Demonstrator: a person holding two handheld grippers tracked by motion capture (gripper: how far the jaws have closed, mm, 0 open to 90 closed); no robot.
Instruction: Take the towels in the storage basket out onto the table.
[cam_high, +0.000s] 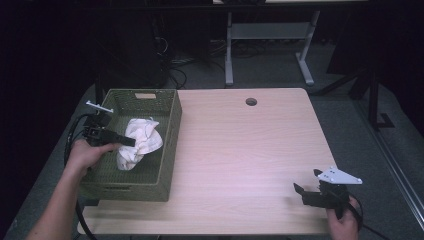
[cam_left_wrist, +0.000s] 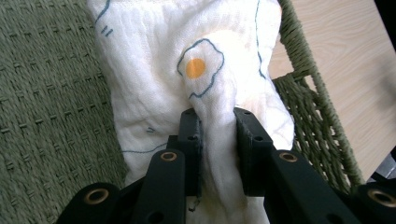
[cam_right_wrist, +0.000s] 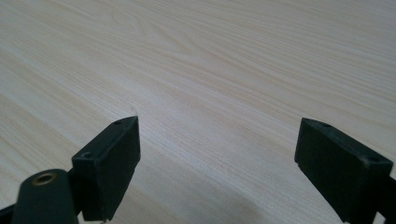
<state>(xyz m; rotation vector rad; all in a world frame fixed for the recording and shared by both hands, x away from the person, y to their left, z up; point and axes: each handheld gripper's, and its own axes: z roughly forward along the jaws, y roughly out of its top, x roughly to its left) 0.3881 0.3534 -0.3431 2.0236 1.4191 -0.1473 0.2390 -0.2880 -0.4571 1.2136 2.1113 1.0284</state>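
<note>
A crumpled white cloth (cam_high: 138, 142) with a fried-egg print (cam_left_wrist: 196, 68) lies inside a green woven basket (cam_high: 170, 140) at the table's left. My left gripper (cam_high: 131, 141) reaches into the basket from the left and is shut on a fold of the cloth (cam_left_wrist: 217, 140), which is pinched between its two black jaws. My right gripper (cam_high: 306, 187) hovers low over the table's near right corner, jaws wide apart with bare wood (cam_right_wrist: 219, 140) between them.
The light wooden table (cam_high: 240, 150) has a round cable hole (cam_high: 251, 102) near its far edge. The basket's woven wall (cam_left_wrist: 308, 107) rises just right of the cloth. Dark floor, cables and desk legs (cam_high: 229, 50) lie beyond the table.
</note>
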